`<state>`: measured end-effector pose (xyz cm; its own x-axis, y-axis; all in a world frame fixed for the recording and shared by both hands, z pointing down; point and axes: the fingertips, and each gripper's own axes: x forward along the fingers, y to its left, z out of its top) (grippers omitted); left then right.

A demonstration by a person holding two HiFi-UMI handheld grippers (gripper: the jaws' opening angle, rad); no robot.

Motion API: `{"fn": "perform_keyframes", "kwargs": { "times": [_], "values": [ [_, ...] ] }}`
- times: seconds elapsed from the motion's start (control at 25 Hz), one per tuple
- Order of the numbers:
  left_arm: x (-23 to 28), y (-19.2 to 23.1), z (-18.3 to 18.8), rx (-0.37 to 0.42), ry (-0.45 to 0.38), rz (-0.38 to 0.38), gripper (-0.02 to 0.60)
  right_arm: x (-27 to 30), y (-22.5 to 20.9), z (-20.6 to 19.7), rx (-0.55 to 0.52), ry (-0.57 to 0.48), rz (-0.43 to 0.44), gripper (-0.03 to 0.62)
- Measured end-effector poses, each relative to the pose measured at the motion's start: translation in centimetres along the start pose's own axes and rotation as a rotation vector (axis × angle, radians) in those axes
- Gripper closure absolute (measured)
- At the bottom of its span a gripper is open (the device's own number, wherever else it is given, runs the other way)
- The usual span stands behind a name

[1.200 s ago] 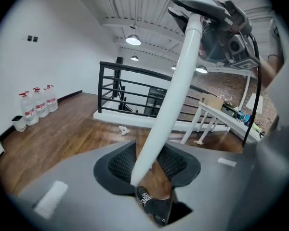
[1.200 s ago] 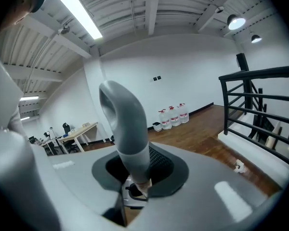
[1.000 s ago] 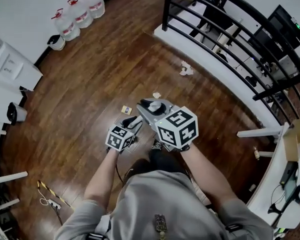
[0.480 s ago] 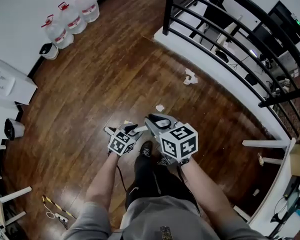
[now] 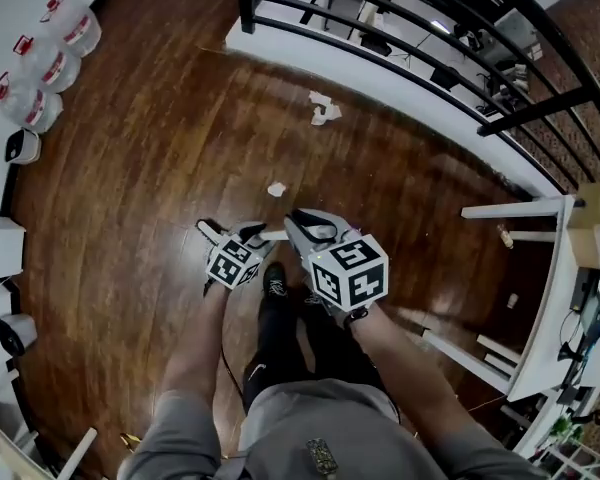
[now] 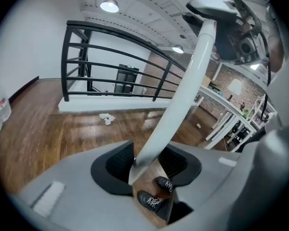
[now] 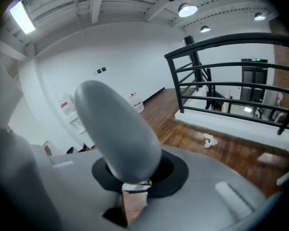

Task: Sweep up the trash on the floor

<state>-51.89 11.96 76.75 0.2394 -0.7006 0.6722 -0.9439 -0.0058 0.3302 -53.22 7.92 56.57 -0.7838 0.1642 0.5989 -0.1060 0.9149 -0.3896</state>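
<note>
two claws sit lower and smaller in the head view than a second ago, both tipped down toward the floor (image 5: pixel 160 168). the left claw (image 6: pixel 149 170) has the white pole (image 6: pixel 183 95) between its pads. its jaws are opening, yet the pole fills the gap and both pads touch it. the right claw (image 7: pixel 134 179) is clamped narrow on the grey handle (image 7: pixel 116 129), the same hold as before. the pole runs from the left claw up to the right one.

the paper (image 5: pixel 323 108) lies crumpled on the floor close to the base of the railing (image 5: pixel 400 28), well ahead of the claws. a second ago it showed right of centre in the head view; now it sits near the top middle, since the view has swung and the person has stepped on. the scrap (image 5: pixel 276 189) lies just ahead of the claws, apart from both, between them and the paper. before, it showed right at the right claw's tip.

the bottles (image 5: pixel 40 68) have slid to the far top-left corner of the view. one black shoe (image 5: pixel 273 280) now shows between the two marker cubes.
</note>
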Motion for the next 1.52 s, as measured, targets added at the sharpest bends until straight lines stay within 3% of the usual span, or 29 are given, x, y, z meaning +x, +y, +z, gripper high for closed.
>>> {"fn": "perform_keyframes", "kwargs": {
  "times": [0.2, 0.44, 0.76, 1.0, 1.24, 1.52],
  "values": [
    [5.6, -2.2, 4.2, 0.108, 0.041, -0.134, 0.428, -3.5, -7.3, 0.4, 0.119, -0.052, -0.164, 0.537],
    [12.4, -7.6, 9.1, 0.233, 0.057, -0.283, 0.423, -10.0, -14.7, -0.3, 0.217, -0.119, -0.357, 0.537],
    [20.5, -18.4, 13.2, 0.394, 0.098, -0.479, 0.422, -21.0, -22.4, -4.2, 0.359, -0.208, -0.585, 0.536],
    [24.2, -26.7, 14.1, 0.487, 0.140, -0.613, 0.420, -28.5, -25.3, -7.6, 0.440, -0.248, -0.725, 0.536],
    [26.0, -32.1, 14.4, 0.572, 0.198, -0.676, 0.423, -33.7, -27.0, -10.0, 0.479, -0.300, -0.761, 0.536],
    [23.6, -31.4, 19.6, 0.598, 0.189, -0.618, 0.438, -35.7, -27.6, -4.0, 0.396, -0.421, -0.619, 0.536]
  ]
}}
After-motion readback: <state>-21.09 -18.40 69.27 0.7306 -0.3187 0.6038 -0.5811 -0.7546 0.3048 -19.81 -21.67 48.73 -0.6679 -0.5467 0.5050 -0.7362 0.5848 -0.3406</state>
